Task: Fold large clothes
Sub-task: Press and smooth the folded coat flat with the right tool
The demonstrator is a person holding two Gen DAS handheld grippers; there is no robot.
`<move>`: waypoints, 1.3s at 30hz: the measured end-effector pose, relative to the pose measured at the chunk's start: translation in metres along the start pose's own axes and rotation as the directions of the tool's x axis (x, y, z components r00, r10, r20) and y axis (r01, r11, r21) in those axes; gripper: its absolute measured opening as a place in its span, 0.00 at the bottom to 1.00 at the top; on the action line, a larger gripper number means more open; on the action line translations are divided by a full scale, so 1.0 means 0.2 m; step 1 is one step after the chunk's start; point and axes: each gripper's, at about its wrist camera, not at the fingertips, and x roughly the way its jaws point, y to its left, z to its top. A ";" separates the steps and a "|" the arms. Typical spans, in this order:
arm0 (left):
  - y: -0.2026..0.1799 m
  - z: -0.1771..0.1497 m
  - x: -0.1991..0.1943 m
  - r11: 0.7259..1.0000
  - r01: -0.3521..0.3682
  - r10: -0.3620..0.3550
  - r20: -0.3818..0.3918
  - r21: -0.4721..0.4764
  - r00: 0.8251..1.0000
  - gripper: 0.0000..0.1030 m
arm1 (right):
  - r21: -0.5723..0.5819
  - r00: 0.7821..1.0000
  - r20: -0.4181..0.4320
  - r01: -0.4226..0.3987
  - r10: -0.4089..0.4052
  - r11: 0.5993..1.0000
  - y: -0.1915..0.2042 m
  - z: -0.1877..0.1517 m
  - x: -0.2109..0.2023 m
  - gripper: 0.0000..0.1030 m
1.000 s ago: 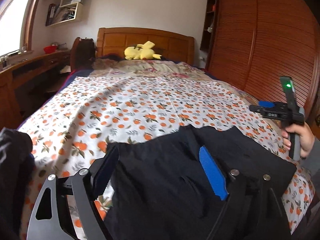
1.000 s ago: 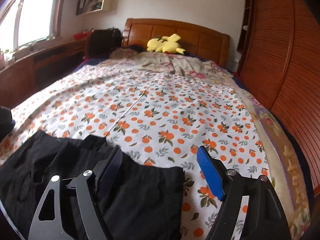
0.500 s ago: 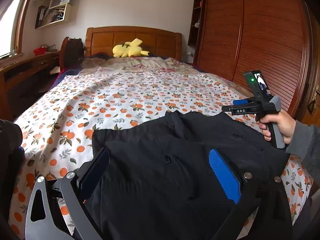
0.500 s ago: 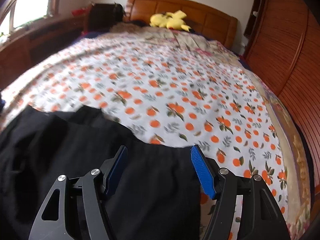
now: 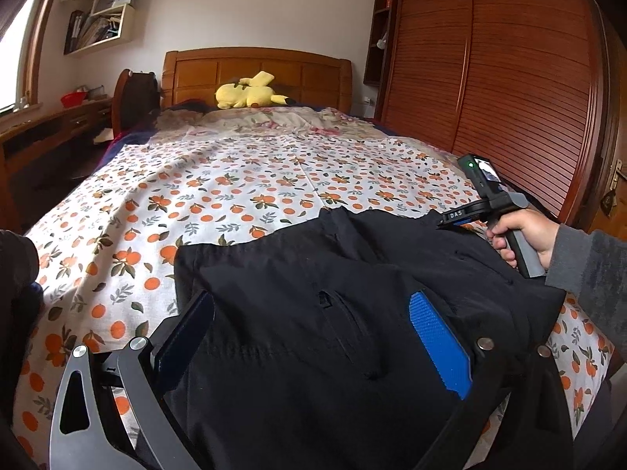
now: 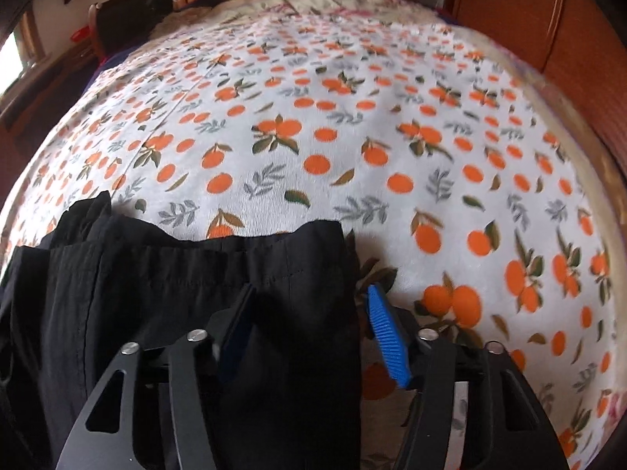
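Observation:
A large black garment (image 5: 337, 313) lies spread at the near end of the bed; its hemmed right corner shows in the right wrist view (image 6: 219, 274). My left gripper (image 5: 313, 337) is open and hovers low over the garment's middle, near a pocket slit. My right gripper (image 6: 309, 321) is open and straddles the garment's right edge, one finger over the cloth and the blue pad (image 6: 388, 337) just beyond it. In the left wrist view the right gripper (image 5: 450, 219) sits at the garment's far right corner, held by a hand.
The bed carries an orange-patterned sheet (image 5: 243, 180) and a yellow plush toy (image 5: 247, 92) by the wooden headboard. A louvred wooden wardrobe (image 5: 509, 70) stands on the right. A desk (image 5: 47, 133) and chair stand on the left. A dark cloth heap (image 5: 15, 274) lies at the near left.
My right gripper has dropped low and forward onto the garment's right corner. My left gripper has shifted over the garment's middle. Both stay open.

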 end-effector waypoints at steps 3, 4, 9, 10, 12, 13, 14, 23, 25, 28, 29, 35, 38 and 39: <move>-0.02 -0.01 0.01 1.000 0.007 -0.007 -0.010 0.013 1.000 0.98 | -0.043 0.999 0.026 -0.028 0.029 0.999 0.05 0.00 -0.03 0.04; -0.02 -0.02 0.02 1.000 0.006 -0.006 -0.014 0.018 1.000 0.98 | -0.075 0.998 0.062 -0.016 0.021 0.997 0.08 0.01 -0.07 0.03; -0.03 -0.03 0.02 1.000 0.011 -0.011 -0.020 0.016 1.000 0.98 | -0.148 0.953 0.300 -0.002 0.047 0.989 0.20 0.06 -0.34 0.03; -0.03 -0.03 0.02 1.000 0.012 -0.011 -0.018 0.015 1.000 0.98 | -0.145 0.940 0.342 0.040 0.012 0.989 0.22 0.09 -0.39 0.03; -0.03 -0.02 0.01 1.000 0.013 -0.013 -0.017 0.014 1.000 0.98 | -0.102 0.929 0.365 0.110 -0.065 0.989 0.20 0.14 -0.42 0.03; -0.03 -0.03 0.01 1.000 0.015 -0.015 -0.015 0.013 1.000 0.98 | -0.084 0.928 0.360 0.136 -0.098 0.987 0.19 0.16 -0.41 0.03; -0.04 -0.03 0.01 1.000 0.016 -0.016 -0.015 0.014 1.000 0.98 | -0.071 0.926 0.352 0.170 -0.134 0.983 0.18 0.17 -0.39 0.03; -0.07 -0.03 0.00 0.999 0.017 -0.016 -0.019 0.028 1.000 0.98 | -0.100 0.926 0.326 0.232 -0.188 0.968 0.29 0.14 -0.44 0.59; -0.07 -0.03 -0.01 0.999 0.025 -0.024 -0.020 0.031 1.000 0.98 | -0.164 0.937 0.326 0.190 -0.129 0.968 0.36 0.07 -0.52 0.56; -0.09 -0.04 -0.01 0.999 0.033 -0.032 -0.022 0.043 0.999 0.98 | -0.277 0.952 0.305 0.109 -0.021 0.955 0.47 -0.12 -0.62 0.55; -0.10 -0.04 -0.02 0.998 0.035 -0.034 -0.022 0.046 0.999 0.98 | -0.300 0.955 0.298 0.091 0.002 0.950 0.50 -0.17 -0.64 0.55; -0.14 -0.06 -0.06 0.998 0.049 -0.049 -0.011 0.049 0.999 0.98 | -0.391 0.966 0.230 -0.021 0.119 0.920 0.64 -0.53 -0.75 0.53; -0.15 -0.07 -0.07 0.997 0.054 -0.054 -0.011 0.052 0.998 0.98 | -0.388 0.967 0.207 -0.060 0.150 0.920 0.66 -0.64 -0.78 0.50; -0.16 -0.07 -0.07 0.997 0.056 -0.055 -0.011 0.054 0.998 0.98 | -0.391 0.968 0.202 -0.062 0.151 0.918 0.67 -0.67 -0.80 0.49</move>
